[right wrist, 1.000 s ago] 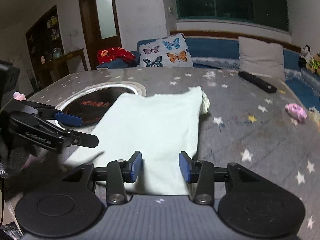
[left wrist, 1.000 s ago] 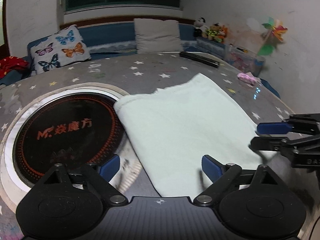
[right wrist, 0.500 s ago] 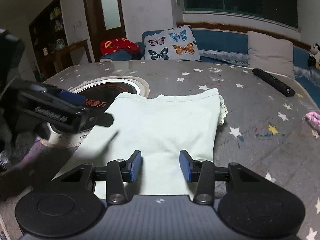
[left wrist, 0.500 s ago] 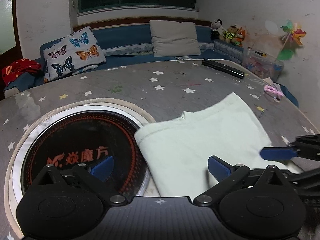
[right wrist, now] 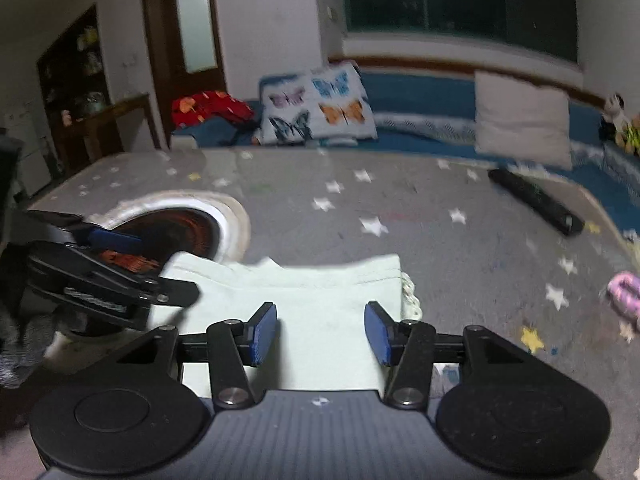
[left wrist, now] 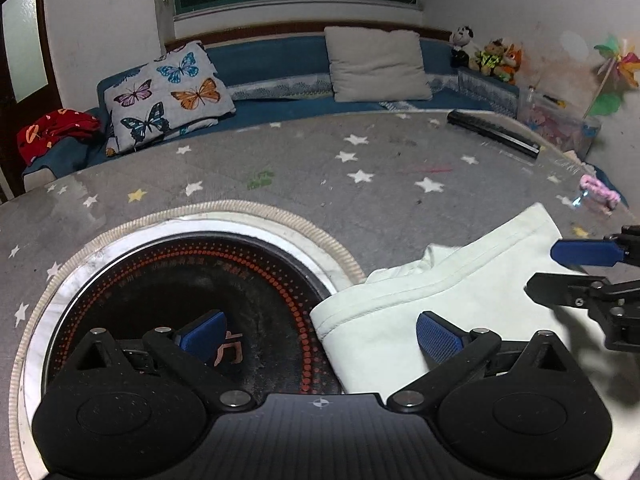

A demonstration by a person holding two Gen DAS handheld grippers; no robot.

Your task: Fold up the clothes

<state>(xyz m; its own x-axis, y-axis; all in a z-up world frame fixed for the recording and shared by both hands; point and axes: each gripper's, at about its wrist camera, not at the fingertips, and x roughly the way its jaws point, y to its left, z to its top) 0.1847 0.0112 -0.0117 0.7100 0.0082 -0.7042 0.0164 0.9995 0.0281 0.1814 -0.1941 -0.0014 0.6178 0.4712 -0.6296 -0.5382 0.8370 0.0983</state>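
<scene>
A pale green folded garment [left wrist: 440, 292] lies flat on the star-patterned table, its left corner over the round cooktop's rim. My left gripper [left wrist: 319, 338] is wide open above that corner, one finger over the cooktop and the other over the cloth. My right gripper [right wrist: 320, 334] hovers over the garment [right wrist: 320, 288] near its lace-trimmed right edge. Its jaws are opening, with cloth beneath the gap and the pads pressing on nothing. Each view shows the other gripper from the side: the right gripper [left wrist: 542, 271] and the left gripper [right wrist: 168, 266].
A round black cooktop [left wrist: 160, 280] is set into the grey table [left wrist: 360, 200]. A black remote [left wrist: 492, 134] and a pink item [left wrist: 600, 192] lie at the far right. Cushions and soft toys line a blue bench behind.
Both grippers have drawn back toward the garment's near end, and the left one has shifted over the cooktop. The left jaws have spread wider and the right jaws have widened a little.
</scene>
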